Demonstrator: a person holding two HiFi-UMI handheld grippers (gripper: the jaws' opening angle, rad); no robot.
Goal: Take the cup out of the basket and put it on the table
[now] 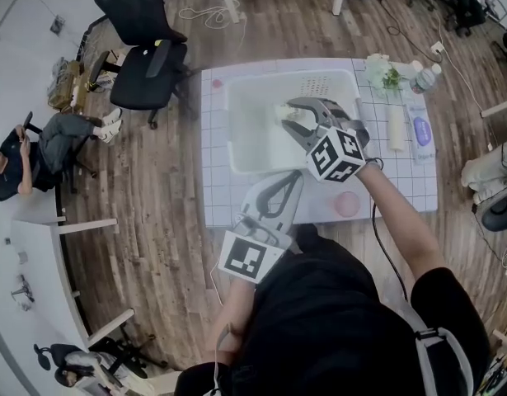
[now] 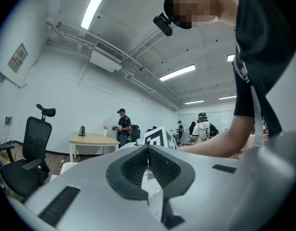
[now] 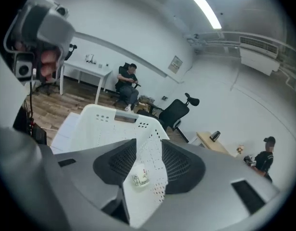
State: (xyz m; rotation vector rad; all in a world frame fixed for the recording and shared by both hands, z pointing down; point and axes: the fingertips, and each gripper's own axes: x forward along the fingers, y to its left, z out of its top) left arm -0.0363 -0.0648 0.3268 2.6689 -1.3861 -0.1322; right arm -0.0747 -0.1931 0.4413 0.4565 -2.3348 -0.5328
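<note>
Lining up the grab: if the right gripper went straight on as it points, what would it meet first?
Likely the cup in the basket, framed between the right gripper's open jaws; depth is unclear.

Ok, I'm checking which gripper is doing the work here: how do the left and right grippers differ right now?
The right gripper has its jaws apart; the left gripper has its jaws together. The right gripper reaches over the white basket; the left gripper hangs back by the table's near edge. Both hold nothing.
</note>
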